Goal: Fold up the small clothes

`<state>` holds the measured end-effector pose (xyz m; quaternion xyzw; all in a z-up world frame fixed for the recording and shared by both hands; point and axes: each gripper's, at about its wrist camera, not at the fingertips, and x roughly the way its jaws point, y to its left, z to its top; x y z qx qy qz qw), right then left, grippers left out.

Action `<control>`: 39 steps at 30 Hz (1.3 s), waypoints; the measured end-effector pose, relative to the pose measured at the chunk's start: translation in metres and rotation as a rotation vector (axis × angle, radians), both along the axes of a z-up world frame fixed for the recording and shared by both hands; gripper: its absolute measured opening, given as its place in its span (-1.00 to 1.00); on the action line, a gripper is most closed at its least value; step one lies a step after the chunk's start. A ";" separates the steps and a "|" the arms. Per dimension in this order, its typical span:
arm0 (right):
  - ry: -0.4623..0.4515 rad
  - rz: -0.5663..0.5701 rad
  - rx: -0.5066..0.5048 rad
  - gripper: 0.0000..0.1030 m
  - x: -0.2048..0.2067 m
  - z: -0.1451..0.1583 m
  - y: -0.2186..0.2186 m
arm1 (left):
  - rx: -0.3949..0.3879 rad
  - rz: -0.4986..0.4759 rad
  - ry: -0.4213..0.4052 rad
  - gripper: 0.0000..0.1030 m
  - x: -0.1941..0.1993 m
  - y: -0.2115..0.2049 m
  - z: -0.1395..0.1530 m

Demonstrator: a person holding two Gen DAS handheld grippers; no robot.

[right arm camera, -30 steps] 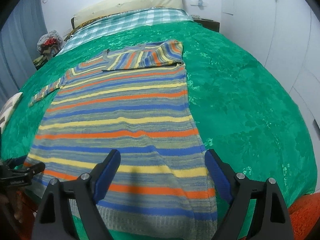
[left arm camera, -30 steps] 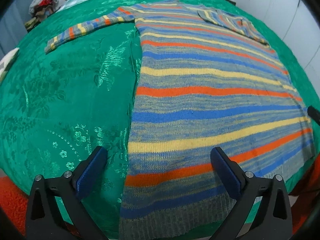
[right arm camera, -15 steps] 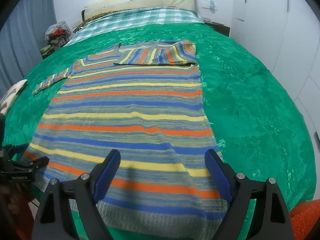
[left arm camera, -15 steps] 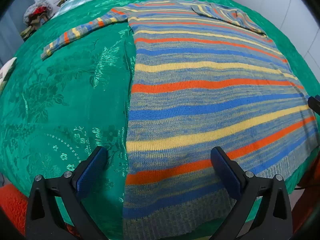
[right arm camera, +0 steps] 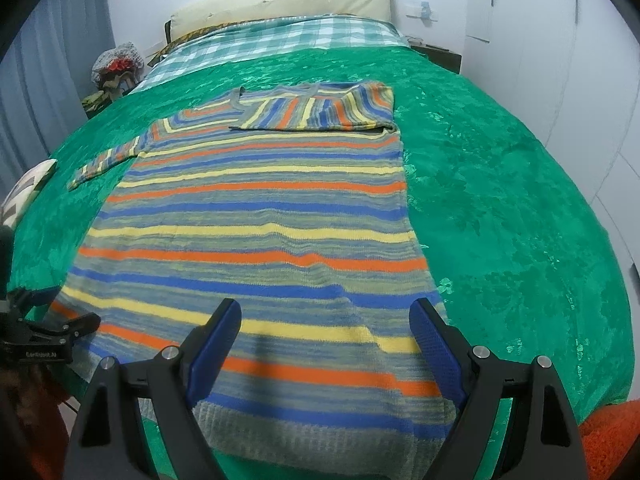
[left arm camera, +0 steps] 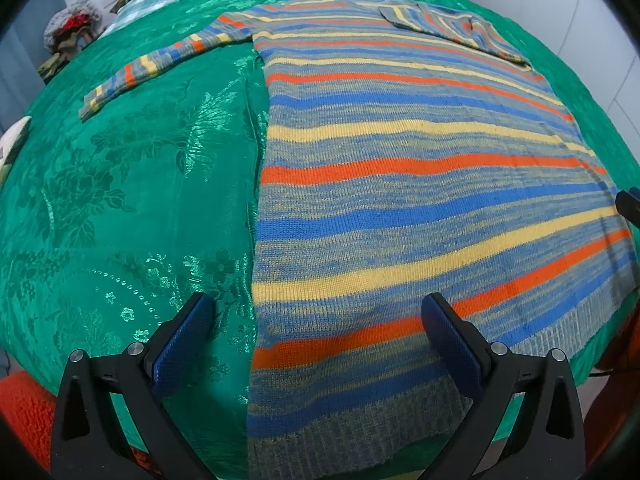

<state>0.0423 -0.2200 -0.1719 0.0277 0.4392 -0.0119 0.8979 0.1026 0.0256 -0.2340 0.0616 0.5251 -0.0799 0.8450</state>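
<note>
A striped knit sweater (left arm camera: 400,184) in grey, blue, orange and yellow lies flat on a green bedspread (left arm camera: 120,184), hem toward me. Its left sleeve (left arm camera: 160,64) stretches out to the left; its right sleeve (right arm camera: 320,114) is folded across the chest. My left gripper (left arm camera: 316,324) is open and empty, above the hem's left corner. My right gripper (right arm camera: 324,324) is open and empty, above the hem's right part of the sweater (right arm camera: 260,232). The left gripper also shows at the right wrist view's left edge (right arm camera: 44,336).
The green bedspread (right arm camera: 500,208) covers the bed; a checked sheet (right arm camera: 272,40) and a pale pillow (right arm camera: 280,0) lie at the head. A bundle of clothes (right arm camera: 114,64) sits at the far left. White walls stand to the right. An orange rug (right arm camera: 612,432) lies below the bed's foot.
Both grippers have drawn back slightly toward the foot of the bed and tilted up, showing more of the sweater. Both stay open. The sweater has not moved.
</note>
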 end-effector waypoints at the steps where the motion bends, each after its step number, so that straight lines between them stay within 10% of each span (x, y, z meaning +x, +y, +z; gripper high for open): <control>1: -0.002 0.004 -0.002 0.66 0.000 0.000 0.001 | 0.000 -0.001 0.000 0.99 0.000 0.000 0.000; 39: -0.013 0.013 -0.003 0.66 -0.002 0.002 0.003 | 0.000 0.007 0.001 0.99 0.000 -0.002 0.000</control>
